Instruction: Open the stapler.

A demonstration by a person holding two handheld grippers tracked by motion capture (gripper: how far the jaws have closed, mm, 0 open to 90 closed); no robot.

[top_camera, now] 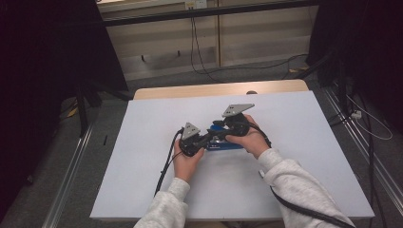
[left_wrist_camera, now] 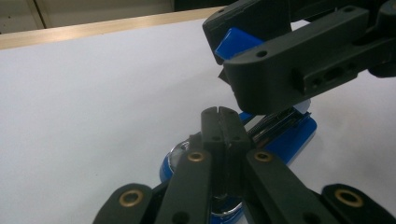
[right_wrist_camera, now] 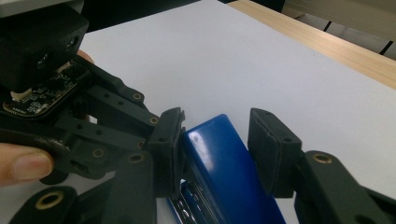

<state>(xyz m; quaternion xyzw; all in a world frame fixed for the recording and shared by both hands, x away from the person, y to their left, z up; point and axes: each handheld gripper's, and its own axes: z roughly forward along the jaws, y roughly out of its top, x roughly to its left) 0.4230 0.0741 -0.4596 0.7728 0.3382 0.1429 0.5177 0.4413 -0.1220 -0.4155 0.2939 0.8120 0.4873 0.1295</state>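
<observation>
Fingers of the left gripper [left_wrist_camera: 219, 112] were pressed fully together, pinning the base of the blue stapler [right_wrist_camera: 224, 163] near the middle of the white table [top_camera: 157, 185], while the right gripper [right_wrist_camera: 217, 149] straddled the stapler's raised top arm, its left pad touching the plastic and its right pad standing clear, so it was not clamped. With a one-sided touch like that, the sprung arm could probably have slipped out and snapped down. Any push from the right hand [top_camera: 252, 137] might also have twisted the stapler loose from the narrow pinch on its base.
</observation>
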